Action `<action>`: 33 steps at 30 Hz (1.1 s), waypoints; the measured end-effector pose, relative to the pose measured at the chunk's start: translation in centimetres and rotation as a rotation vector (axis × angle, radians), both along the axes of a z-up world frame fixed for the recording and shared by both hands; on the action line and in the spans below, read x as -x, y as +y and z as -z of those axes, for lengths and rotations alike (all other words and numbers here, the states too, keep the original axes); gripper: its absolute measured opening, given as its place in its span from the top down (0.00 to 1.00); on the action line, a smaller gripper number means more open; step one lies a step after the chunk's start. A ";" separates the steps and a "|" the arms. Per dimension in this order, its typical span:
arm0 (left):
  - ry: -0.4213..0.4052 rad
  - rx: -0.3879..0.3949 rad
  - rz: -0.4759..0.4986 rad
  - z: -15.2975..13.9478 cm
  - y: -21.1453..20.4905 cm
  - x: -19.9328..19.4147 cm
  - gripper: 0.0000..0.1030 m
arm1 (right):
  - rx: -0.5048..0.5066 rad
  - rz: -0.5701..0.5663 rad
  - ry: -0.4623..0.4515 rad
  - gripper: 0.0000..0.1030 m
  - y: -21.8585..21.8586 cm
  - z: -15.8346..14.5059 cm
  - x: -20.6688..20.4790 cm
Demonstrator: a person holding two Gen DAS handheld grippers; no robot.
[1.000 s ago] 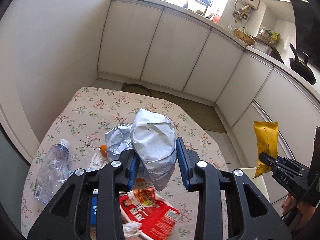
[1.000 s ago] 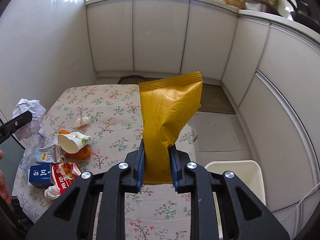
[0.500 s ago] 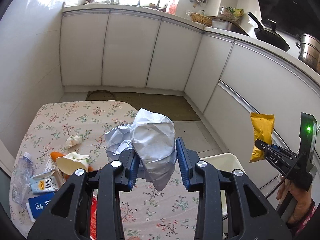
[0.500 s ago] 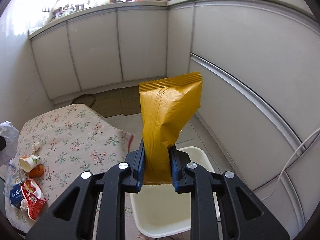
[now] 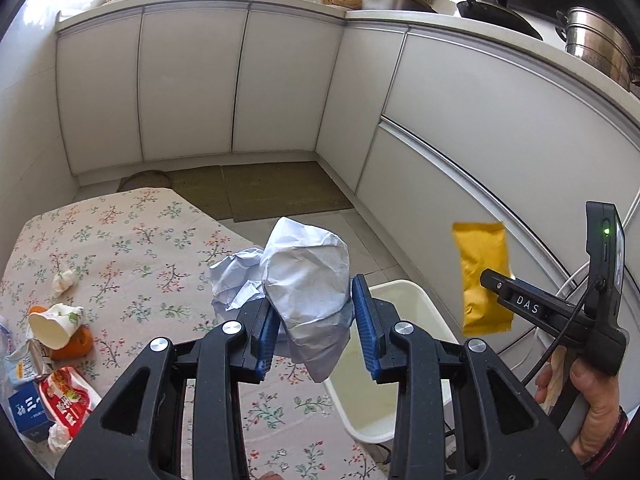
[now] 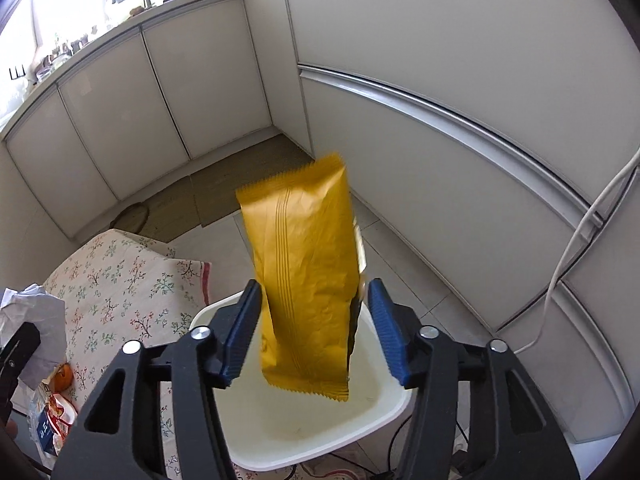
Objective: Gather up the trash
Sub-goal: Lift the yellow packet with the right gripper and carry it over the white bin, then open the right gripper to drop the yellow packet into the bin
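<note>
My right gripper (image 6: 316, 332) is open above a white bin (image 6: 384, 420). A yellow snack wrapper (image 6: 308, 280) hangs loose between its spread jaws, dropping toward the bin. The left wrist view shows that wrapper (image 5: 482, 276) and the right gripper (image 5: 490, 280) over the bin (image 5: 404, 364). My left gripper (image 5: 314, 324) is shut on a crumpled white paper ball (image 5: 304, 280), held above the table's right edge beside the bin.
A floral-cloth table (image 5: 132, 248) holds a paper cup (image 5: 50, 322), an orange (image 5: 76, 344), a red packet (image 5: 68, 396), a blue carton (image 5: 26, 408) and tissue wads (image 5: 64, 278). White cabinets (image 5: 480, 128) wrap around. A cable (image 6: 576, 248) hangs at the right.
Both grippers swung right, from over the table toward the bin. My right gripper opened and let go of the yellow wrapper. My left gripper kept its hold on the paper ball.
</note>
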State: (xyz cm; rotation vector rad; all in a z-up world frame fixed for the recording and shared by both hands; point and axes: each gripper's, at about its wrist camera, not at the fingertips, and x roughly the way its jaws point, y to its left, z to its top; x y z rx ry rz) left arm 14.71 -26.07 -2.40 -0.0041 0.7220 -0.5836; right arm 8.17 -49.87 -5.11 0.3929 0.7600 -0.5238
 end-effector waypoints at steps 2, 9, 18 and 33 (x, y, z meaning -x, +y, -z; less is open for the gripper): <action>0.020 0.008 0.015 0.3 -1.1 -0.1 0.68 | 0.004 0.025 -0.010 0.35 -0.7 -0.2 0.6; 0.071 0.021 0.083 1.1 -5.4 -0.8 0.68 | 0.029 0.154 -0.029 0.23 -2.8 -0.1 2.8; 0.127 0.022 0.182 2.1 -11.3 -1.2 0.68 | 0.056 0.296 -0.029 0.19 -5.0 -0.2 5.1; 0.163 0.030 0.180 3.0 -13.8 -2.6 0.46 | 0.107 0.379 0.014 0.13 -6.4 0.3 6.1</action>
